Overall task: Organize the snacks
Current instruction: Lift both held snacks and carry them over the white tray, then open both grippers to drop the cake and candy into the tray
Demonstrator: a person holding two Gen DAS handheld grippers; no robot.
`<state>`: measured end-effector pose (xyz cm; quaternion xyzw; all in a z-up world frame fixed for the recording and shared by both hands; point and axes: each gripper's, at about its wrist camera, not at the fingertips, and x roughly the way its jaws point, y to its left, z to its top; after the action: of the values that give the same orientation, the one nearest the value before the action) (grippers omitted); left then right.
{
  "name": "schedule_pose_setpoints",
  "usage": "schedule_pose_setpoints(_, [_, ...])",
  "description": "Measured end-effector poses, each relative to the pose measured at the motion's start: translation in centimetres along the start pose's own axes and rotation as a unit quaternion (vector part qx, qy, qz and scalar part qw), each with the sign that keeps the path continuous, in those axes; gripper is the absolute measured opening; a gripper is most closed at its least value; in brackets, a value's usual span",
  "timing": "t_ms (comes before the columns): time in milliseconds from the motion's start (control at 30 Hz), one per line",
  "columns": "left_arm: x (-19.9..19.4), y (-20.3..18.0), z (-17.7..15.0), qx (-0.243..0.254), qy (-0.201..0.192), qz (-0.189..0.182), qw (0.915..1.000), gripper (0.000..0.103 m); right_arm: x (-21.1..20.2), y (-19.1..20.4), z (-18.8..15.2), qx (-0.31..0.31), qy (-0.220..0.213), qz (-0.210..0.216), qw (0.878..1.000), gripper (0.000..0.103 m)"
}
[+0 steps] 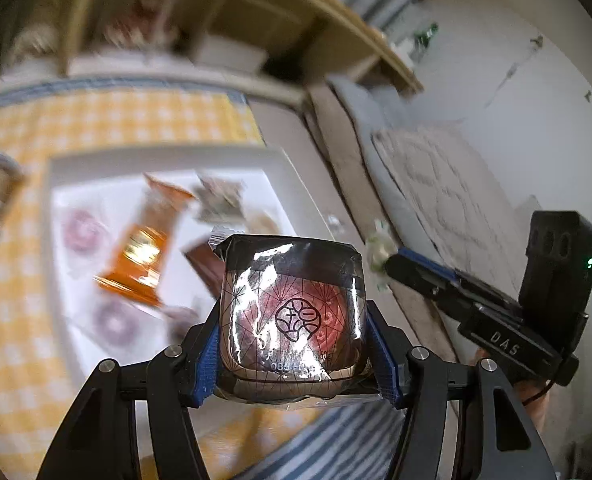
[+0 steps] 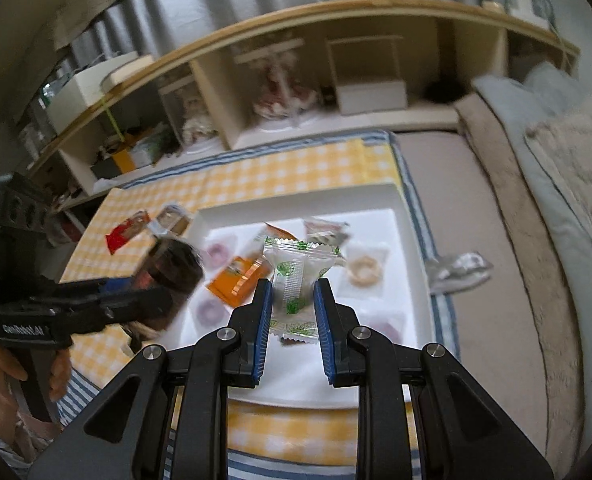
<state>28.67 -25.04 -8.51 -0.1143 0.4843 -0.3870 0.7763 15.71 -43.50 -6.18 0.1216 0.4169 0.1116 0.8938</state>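
Dark foil snack [image 1: 292,316] and white green-leaf packet [image 2: 294,280], each clamped aloft.

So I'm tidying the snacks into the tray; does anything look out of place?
Yes: a crumpled silver wrapper lies off the white tray on the beige mattress, and a red packet and a brown packet lie outside it on the yellow checked cloth.
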Motion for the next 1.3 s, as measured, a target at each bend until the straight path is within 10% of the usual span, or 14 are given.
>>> schedule_pose_setpoints(200, [5.6,1.9,0.3,-0.036,0.084,-0.031,0.9954,0.061,0.7,-2.4,-1.4,0.022,0.018,0.0,1.0,0.022])
schedule_pose_setpoints(467, [8.3,5.2,0.7,-0.056,0.153,0.017,0.9864,0.061,3.0,-3.3,-2.5,0.043,0.057,0.032,0.997,0.022])
schedule_pose_setpoints(1000, [3.7,5.1,-0.7,0.094,0.132,0.174,0.9714,0.062,8.1,-1.7,-4.6,0.031,0.15,0.045,0.987,0.022])
schedule_pose_setpoints(1200, [2.6,4.9,-1.5,0.078,0.106,0.155,0.9791,0.084,8.7,-1.5,-4.8,0.026,0.157,0.026,0.987,0.026])
schedule_pose_setpoints(1300, [2.2,5.0,-1.7,0.069,0.103,0.145,0.9816,0.089,8.7,-1.5,-5.0,0.025,0.164,0.017,0.986,0.044])
